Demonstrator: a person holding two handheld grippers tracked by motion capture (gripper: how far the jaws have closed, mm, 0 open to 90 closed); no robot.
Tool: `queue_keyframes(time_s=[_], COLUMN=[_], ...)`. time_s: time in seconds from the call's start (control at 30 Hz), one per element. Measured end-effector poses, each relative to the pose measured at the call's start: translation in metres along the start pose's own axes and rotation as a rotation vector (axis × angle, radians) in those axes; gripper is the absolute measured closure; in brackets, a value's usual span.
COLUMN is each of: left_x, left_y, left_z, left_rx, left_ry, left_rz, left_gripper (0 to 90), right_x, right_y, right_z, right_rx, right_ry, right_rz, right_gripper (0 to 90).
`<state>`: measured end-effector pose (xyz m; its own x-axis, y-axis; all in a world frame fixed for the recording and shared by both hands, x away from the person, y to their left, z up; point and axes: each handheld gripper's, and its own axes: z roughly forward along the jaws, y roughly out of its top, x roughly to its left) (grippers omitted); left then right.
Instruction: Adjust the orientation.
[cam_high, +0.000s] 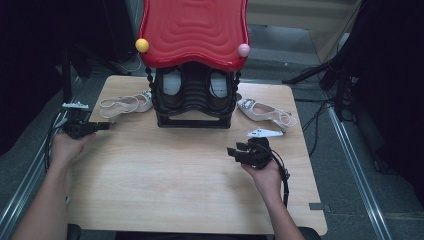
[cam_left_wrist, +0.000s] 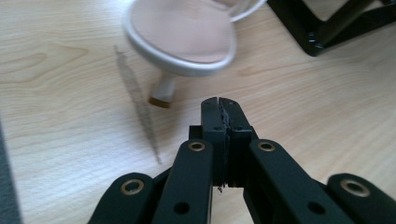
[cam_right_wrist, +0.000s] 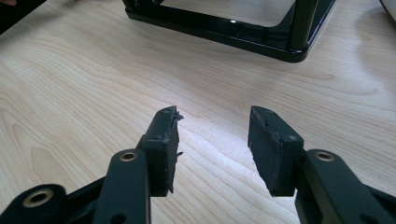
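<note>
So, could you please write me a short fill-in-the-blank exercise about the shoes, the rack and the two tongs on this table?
1. The left tongs are ____, with nothing between the jaws.
2. The right tongs are ____ over the bare table.
3. The black rack stands under a ____ wavy top.
4. A pale shoe lies on the table beside the rack, nearest the ____ tongs.

Missing words: shut; open; red; left

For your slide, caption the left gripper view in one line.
Shut left claw points at a white shoe on the table.
</note>
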<state>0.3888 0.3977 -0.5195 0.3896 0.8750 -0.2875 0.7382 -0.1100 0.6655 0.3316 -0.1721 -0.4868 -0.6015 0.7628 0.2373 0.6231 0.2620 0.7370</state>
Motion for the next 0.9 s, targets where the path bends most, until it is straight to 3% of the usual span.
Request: queue_keyframes(time_s=[0.07, 0.17, 0.37, 0.53, 0.6, 0.9], left_x=[0.004, 0.007, 0.014, 0.02, 0.021, 0.025], left_y=[0.001, 0.003, 0.004, 0.004, 0.005, 0.009], left_z=[0.003, 0.007, 0.011, 0.02, 0.024, 0.027], left_rx=[0.006, 0.003, 0.003, 0.007, 0.022, 0.004], left_ry=[-0.016, 0.024, 0.051, 0.048, 0.068, 0.076], left_rz=[-0.02, -0.019, -0.021, -0.032, -0.032, -0.041], left_gripper=[90.0, 90.0, 90.0, 90.0, 90.0, 90.0], right_x=[0.0, 0.001, 0.002, 0.0, -0.001, -0.004], right_y=[0.0, -0.002, -0.006, -0.01, -0.011, -0.016], right_z=[0.0, -0.002, -0.005, -0.01, -0.012, -0.017], right_rx=[-0.001, -0.002, 0.001, -0.004, -0.015, -0.016], right_ry=[0.001, 0.0, -0.008, -0.016, -0.01, -0.026], right_rz=[-0.004, -0.013, -0.019, -0.001, 0.01, 0.024], right_gripper=[53.4, 53.8, 53.6, 53.2, 53.3, 53.2])
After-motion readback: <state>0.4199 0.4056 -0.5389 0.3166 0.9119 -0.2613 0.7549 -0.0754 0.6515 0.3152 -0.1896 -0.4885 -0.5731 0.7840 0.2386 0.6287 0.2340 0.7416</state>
